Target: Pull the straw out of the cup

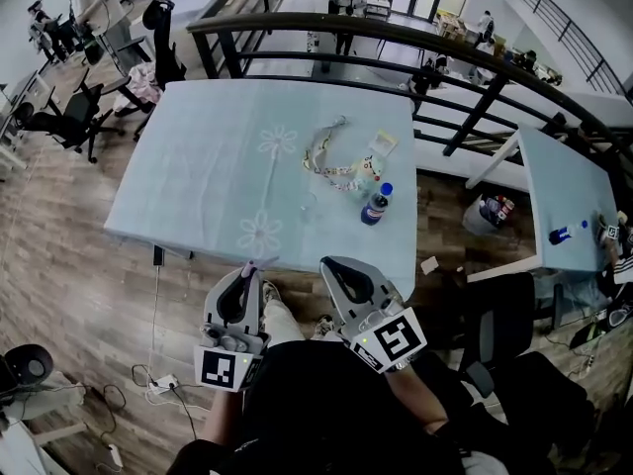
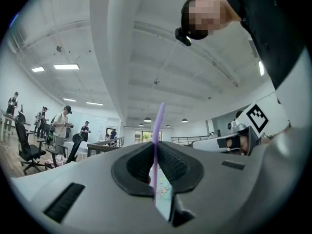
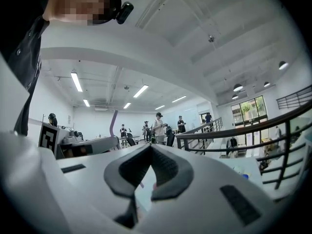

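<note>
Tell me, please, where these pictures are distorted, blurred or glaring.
Head view: fisheye bends the railing into an arc; the table is sharp. Left gripper view: the straw and near jaws look soft. Right gripper view: dark corners, bright ceiling lamps.

left gripper (image 1: 245, 269) clamped on straw (image 2: 158, 126), right gripper (image 1: 330, 263) jaws together, both level, side by side
</note>
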`<control>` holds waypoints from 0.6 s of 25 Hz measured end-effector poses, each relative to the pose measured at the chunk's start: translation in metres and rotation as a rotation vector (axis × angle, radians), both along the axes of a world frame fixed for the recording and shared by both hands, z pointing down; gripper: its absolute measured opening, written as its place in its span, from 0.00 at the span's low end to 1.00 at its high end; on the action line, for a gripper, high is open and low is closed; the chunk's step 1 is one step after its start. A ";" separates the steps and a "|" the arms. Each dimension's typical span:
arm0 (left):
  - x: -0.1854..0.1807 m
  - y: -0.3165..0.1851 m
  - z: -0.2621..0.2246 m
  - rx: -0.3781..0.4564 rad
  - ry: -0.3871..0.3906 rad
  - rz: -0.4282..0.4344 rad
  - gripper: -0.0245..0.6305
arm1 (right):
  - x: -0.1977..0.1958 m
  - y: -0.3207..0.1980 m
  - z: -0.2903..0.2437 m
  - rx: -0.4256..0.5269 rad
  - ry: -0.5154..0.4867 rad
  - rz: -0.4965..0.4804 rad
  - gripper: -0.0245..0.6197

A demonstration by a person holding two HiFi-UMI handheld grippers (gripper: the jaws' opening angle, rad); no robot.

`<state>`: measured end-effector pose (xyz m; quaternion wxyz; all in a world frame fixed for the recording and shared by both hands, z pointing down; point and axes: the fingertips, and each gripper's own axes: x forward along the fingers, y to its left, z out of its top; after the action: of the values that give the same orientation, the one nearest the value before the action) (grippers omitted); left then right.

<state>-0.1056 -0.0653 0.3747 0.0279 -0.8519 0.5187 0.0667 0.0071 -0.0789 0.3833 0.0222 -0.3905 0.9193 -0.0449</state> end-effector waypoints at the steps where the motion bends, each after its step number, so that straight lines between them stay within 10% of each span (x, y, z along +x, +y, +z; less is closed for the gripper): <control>1: -0.001 0.002 0.001 0.000 0.001 -0.003 0.08 | -0.001 0.001 0.000 0.002 0.000 -0.003 0.05; 15: 0.010 0.006 0.008 -0.018 0.001 0.000 0.08 | 0.005 0.006 0.003 -0.006 0.012 -0.010 0.05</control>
<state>-0.0959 -0.0598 0.3831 0.0201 -0.8521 0.5192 0.0626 0.0121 -0.0728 0.3866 0.0153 -0.3860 0.9212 -0.0457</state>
